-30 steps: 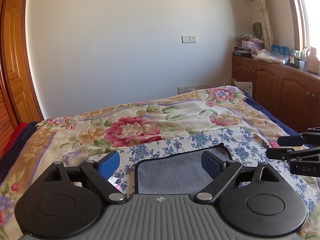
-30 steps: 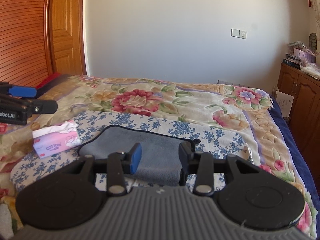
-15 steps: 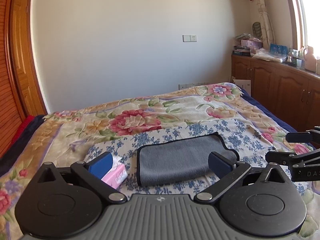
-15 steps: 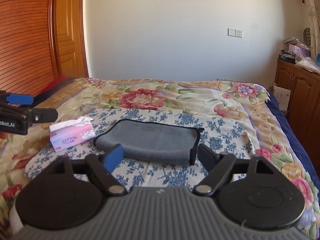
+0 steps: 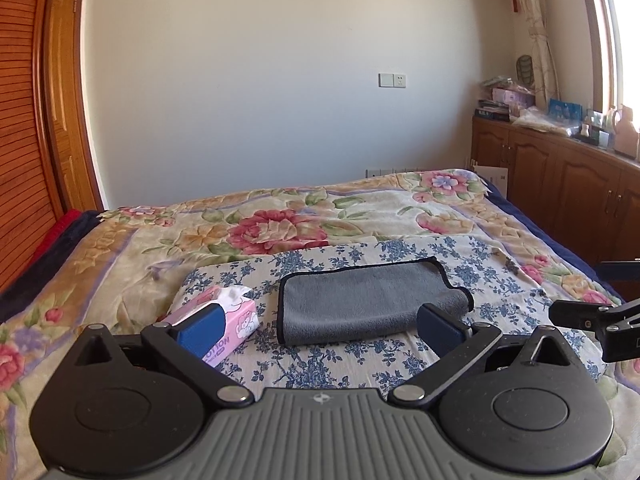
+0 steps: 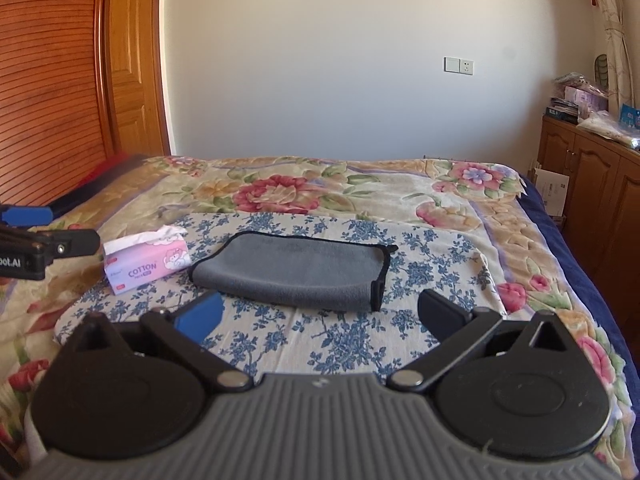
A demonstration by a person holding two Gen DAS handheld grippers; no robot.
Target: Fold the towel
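Observation:
A grey towel (image 5: pixel 368 304) with a black hem lies folded on a blue-flowered cloth (image 5: pixel 480 276) on the bed. It also shows in the right wrist view (image 6: pixel 296 270). My left gripper (image 5: pixel 320 328) is open and empty, held back from the towel's near edge. My right gripper (image 6: pixel 320 312) is open and empty, just short of the towel's near fold. The right gripper's fingers (image 5: pixel 580 312) show at the right edge of the left wrist view. The left gripper's fingers (image 6: pixel 60 242) show at the left edge of the right wrist view.
A pink tissue pack (image 6: pixel 146 266) lies left of the towel, also in the left wrist view (image 5: pixel 228 320). The flowered bedspread (image 5: pixel 280 228) stretches to the far wall. Wooden cabinets (image 5: pixel 560 188) stand on the right, a wooden door (image 6: pixel 132 60) on the left.
Both grippers have pulled back and up from the towel. The right gripper has opened wide. The towel lies folded and free of both grippers.

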